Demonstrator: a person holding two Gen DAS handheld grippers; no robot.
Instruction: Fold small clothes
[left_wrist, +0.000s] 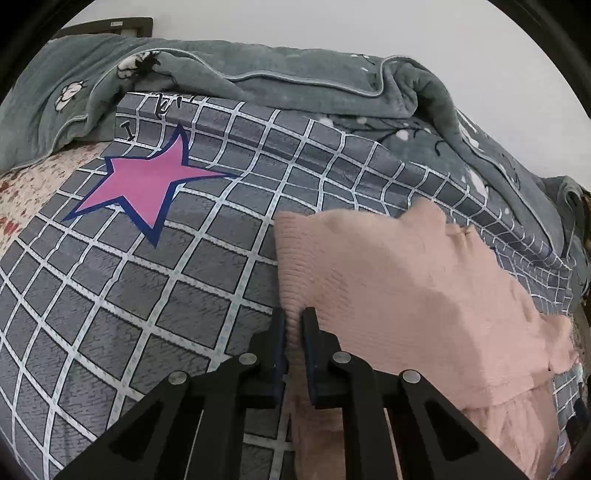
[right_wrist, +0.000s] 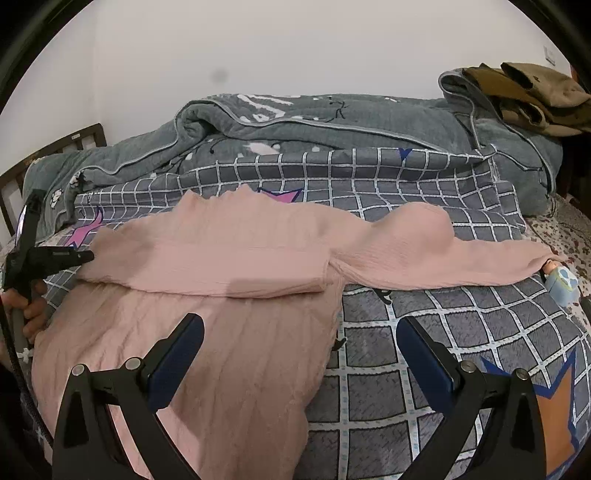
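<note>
Lying spread across a bed, a pale pink knitted sweater (right_wrist: 207, 332) rests on a grey bedsheet (right_wrist: 424, 354) printed with a white grid and large stars. The sweater's body reaches toward the near edge of the bed, one sleeve is folded flat across its chest, and the other sleeve stretches out to the right, its cuff ending just beside a small light blue toy figure (right_wrist: 561, 284). In the left wrist view, the left gripper (left_wrist: 293, 325) has its two black fingers drawn together on the sweater's ribbed left edge, with a narrow strip of pink knit pinched between the dark blue pads. A pink star (left_wrist: 147, 184) with a navy outline sits on the sheet well beyond that gripper, to the left. In the right wrist view, the right gripper (right_wrist: 301, 328) hovers above the lower part of the sweater with its jaws standing wide apart and nothing between them; one finger is over the pink fabric, the other over bare sheet to the right. At the far left of that view, a person's hand (right_wrist: 33, 310) holds the handle of the left gripper. A rumpled grey-green blanket (right_wrist: 332, 125) is bunched along the wall behind the sweater, and a brown garment (right_wrist: 535, 96) lies on top of it at the far right. An orange star (right_wrist: 554, 428) shows on the sheet near the right finger.
</note>
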